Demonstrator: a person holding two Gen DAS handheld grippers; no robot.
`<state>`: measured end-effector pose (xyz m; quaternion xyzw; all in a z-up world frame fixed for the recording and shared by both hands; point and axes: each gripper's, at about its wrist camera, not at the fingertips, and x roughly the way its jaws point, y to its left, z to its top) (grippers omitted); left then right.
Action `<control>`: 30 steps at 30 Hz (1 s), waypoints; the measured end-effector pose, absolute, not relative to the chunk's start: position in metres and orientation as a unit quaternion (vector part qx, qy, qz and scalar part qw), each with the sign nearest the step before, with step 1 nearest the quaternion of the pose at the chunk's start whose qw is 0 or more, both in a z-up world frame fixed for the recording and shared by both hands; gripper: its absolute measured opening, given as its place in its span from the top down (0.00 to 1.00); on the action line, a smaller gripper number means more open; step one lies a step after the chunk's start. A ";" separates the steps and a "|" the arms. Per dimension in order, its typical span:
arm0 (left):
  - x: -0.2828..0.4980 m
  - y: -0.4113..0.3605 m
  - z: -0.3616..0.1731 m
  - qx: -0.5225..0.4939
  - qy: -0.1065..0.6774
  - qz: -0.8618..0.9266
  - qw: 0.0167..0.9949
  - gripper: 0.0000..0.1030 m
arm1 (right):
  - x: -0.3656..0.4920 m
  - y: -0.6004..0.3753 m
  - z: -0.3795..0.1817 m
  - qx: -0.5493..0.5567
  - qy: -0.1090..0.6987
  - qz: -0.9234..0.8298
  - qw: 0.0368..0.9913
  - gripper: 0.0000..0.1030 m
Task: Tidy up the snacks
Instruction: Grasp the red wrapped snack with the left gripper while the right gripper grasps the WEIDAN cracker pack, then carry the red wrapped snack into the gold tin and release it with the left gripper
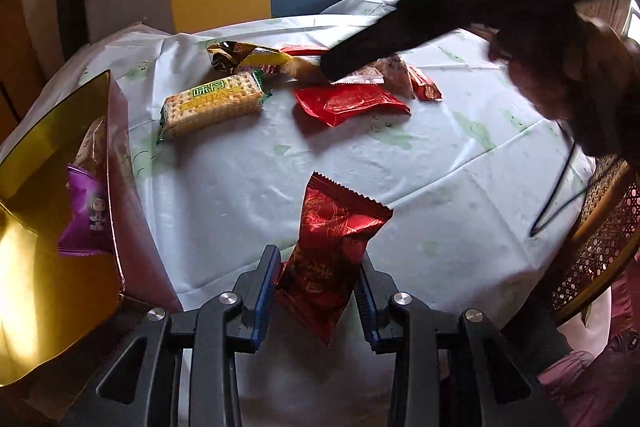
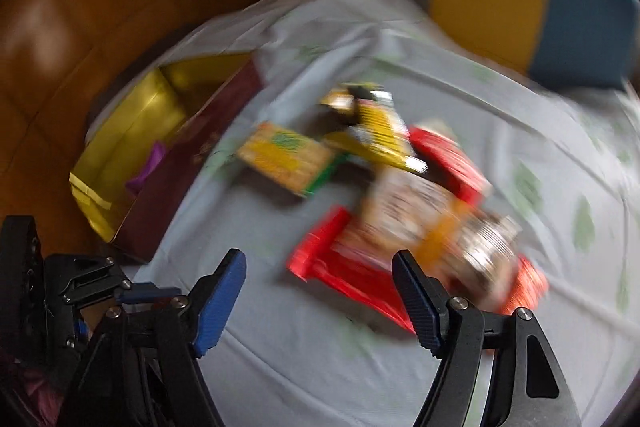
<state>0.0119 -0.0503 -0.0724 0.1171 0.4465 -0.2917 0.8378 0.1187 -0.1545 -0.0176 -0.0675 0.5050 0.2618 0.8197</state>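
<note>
risk: dark red snack packet [image 1: 332, 251] is pinched low on its body, top flopping free; my guess is it could twist or slide out on the way to the box, since the foil looks slick.
risk 2: box [image 1: 116, 187] wall stands just left of the left gripper; a low swing could clip the rim or catch the purple packet [image 1: 86, 215] that pokes up inside.
risk 3: right wrist view is motion-blurred, so aim on the pile is uncertain; wide jaws could grab 2 packets at once or shove the pile.
left gripper [image 1: 318, 291]: jaws closed partway onto the dark red snack packet, blue pads pressing both its sides; packet held above the tabletop [image 1: 440, 167], pointing away from the camera.
right gripper [image 2: 320, 287]: jaws spread wide, holding nothing; hovers over the near edge of the pile, tilted down at it. In the left wrist view it shows as a dark shape reaching in from the right, tip at the pile.
snack pile: cracker pack [image 1: 212, 105], bright red packet [image 1: 352, 103], yellow-brown wrappers [image 1: 244, 61] and small red packets lie on the far tabletop, some overlapping.
box: gold-lined, left edge of tabletop, already holds the purple packet and 1 pale item behind it.
progress: judged early, most snacks not yet boxed.
</note>
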 end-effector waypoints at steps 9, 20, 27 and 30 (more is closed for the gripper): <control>0.016 -0.038 -0.074 0.076 0.445 -0.307 0.838 0.65 | 0.181 -0.076 -0.038 -0.207 0.526 0.289 0.773 0.16; 0.017 -0.036 -0.078 0.063 0.444 -0.310 0.839 0.64 | 0.202 -0.052 -0.059 -0.219 0.558 0.301 0.741 0.46; 0.014 -0.036 -0.077 0.071 0.439 -0.306 0.842 0.64 | 0.162 -0.081 -0.036 -0.138 0.574 0.304 0.748 0.47; 0.011 -0.035 -0.076 0.076 0.439 -0.303 0.842 0.65 | 0.143 -0.106 -0.031 -0.110 0.577 0.288 0.757 0.46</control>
